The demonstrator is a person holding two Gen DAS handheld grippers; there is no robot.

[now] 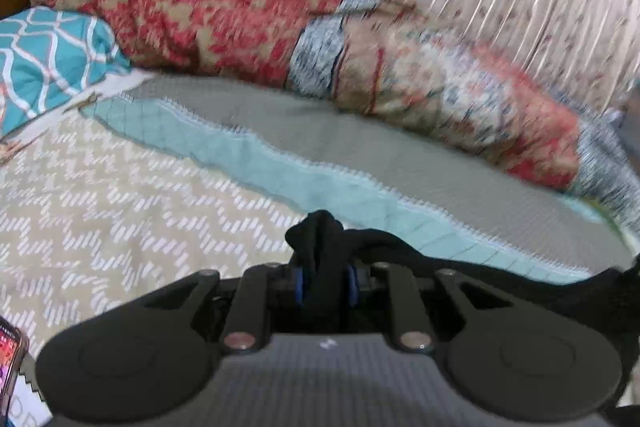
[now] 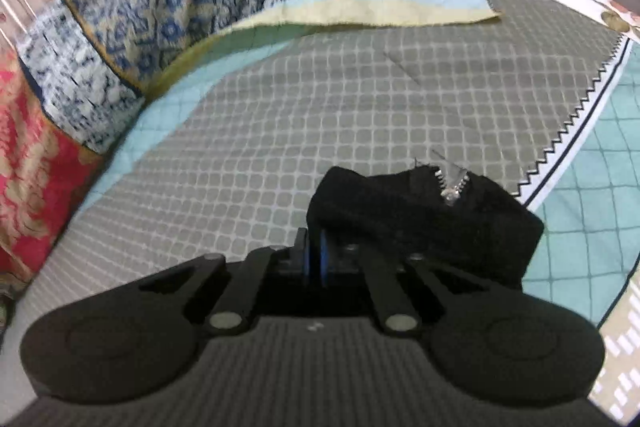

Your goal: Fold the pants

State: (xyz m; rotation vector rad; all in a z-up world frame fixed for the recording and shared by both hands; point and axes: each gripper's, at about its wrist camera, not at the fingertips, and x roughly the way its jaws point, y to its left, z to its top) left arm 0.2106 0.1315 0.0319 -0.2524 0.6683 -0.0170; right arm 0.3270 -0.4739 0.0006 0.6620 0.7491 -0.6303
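The bed (image 2: 320, 107) spreads wide under a grey checked quilt, its zigzag border (image 2: 576, 115) running off to the right of the pants and bare quilt lying open ahead of them. Patterned bedding (image 1: 224, 7) is heaped along the far edge, beyond the pants. The black pants (image 2: 424, 215) hang bunched between both tools. The left gripper (image 1: 325, 281) has its jaws closed on a fold; the right gripper (image 2: 314, 263) pinches the cloth beside the zipper (image 2: 452, 185).
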